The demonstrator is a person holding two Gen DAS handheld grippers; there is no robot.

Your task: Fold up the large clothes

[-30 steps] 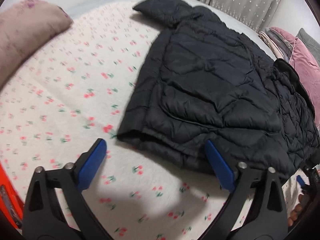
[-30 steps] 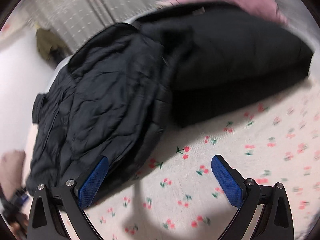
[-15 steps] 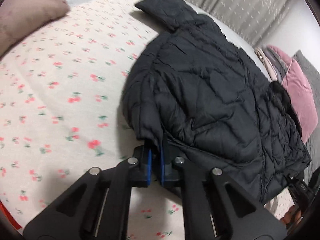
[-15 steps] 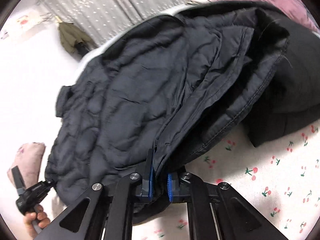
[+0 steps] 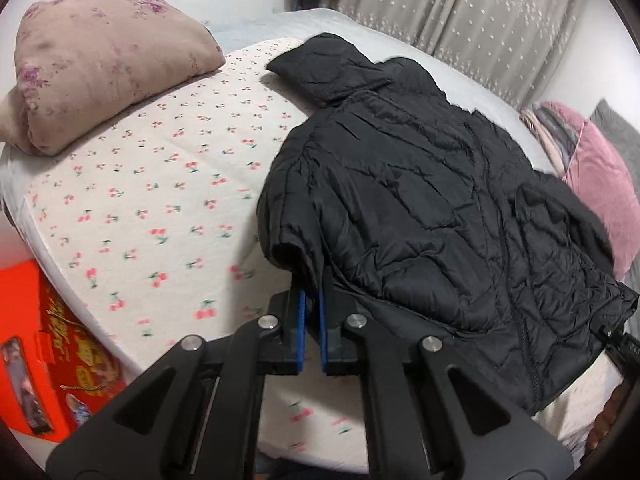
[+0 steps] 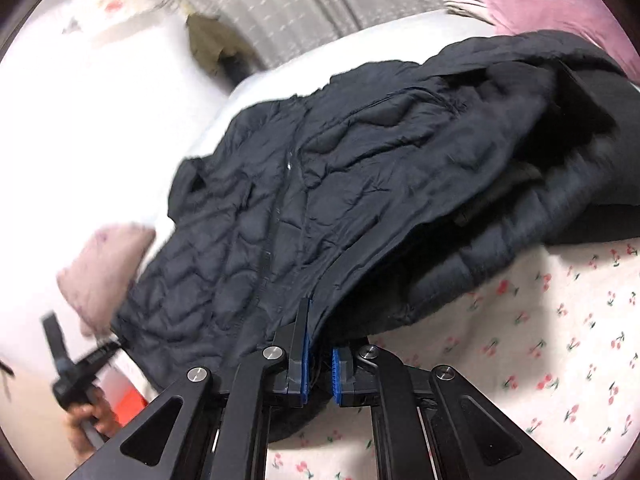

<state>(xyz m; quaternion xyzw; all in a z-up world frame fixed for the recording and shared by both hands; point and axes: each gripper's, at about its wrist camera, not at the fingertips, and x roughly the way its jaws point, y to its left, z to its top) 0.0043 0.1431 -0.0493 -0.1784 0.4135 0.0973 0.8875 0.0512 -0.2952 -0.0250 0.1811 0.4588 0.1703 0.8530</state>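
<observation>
We see a black quilted jacket [image 5: 420,200] spread across a bed [image 5: 132,208] covered in a white sheet printed with small red cherries. In the left wrist view the jacket fills the span from about twelve o'clock round to four o'clock, its collar end toward twelve and its hem toward the lower right.

Our left gripper [image 5: 313,320] is clamped on the jacket's hem corner, the blue pads [image 5: 301,332] pressed together on a fold of fabric near the picture's middle, and that corner is lifted clear of the sheet. At ten o'clock a dusty pink floral pillow [image 5: 100,60] lies on the bed, well apart from the jacket. A red box [image 5: 52,340] sits at eight o'clock, beside the bed's edge. Pink cushions [image 5: 600,184] are stacked at three o'clock, just beside the jacket's far side, and a grey spotted curtain [image 5: 460,12] hangs at one o'clock.

In the right wrist view, which is blurred, our right gripper [image 6: 320,364] is likewise clamped on the jacket's edge at the other hem corner, with the dark fabric rising from between its pads toward twelve o'clock. At eight o'clock there we make out the left gripper held in a hand [image 6: 86,420], pinching the far corner of the hem.
</observation>
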